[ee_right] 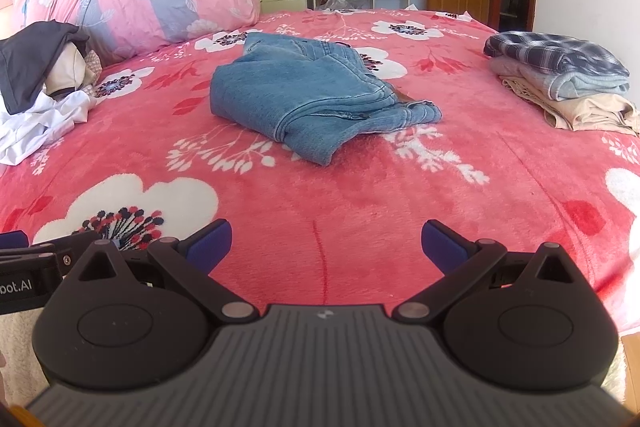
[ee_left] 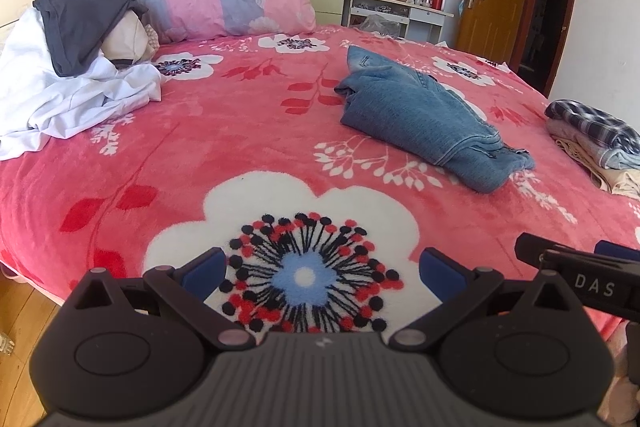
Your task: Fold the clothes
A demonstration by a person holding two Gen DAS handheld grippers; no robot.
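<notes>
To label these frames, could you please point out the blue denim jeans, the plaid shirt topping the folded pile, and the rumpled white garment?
blue denim jeans (ee_right: 304, 95): right wrist view, middle panel.
plaid shirt (ee_right: 552, 53): right wrist view, top face.
white garment (ee_left: 68, 103): left wrist view, crumpled middle.

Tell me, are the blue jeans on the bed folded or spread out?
Folded: the jeans lie as a compact layered bundle, edges stacked, on the blanket.

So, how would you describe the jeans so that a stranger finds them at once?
Start at the bed with the pink flowered blanket. The blue jeans lie roughly folded near its middle, alone, between the loose white and dark clothes and the folded stack. They are the only denim piece lying apart.
</notes>
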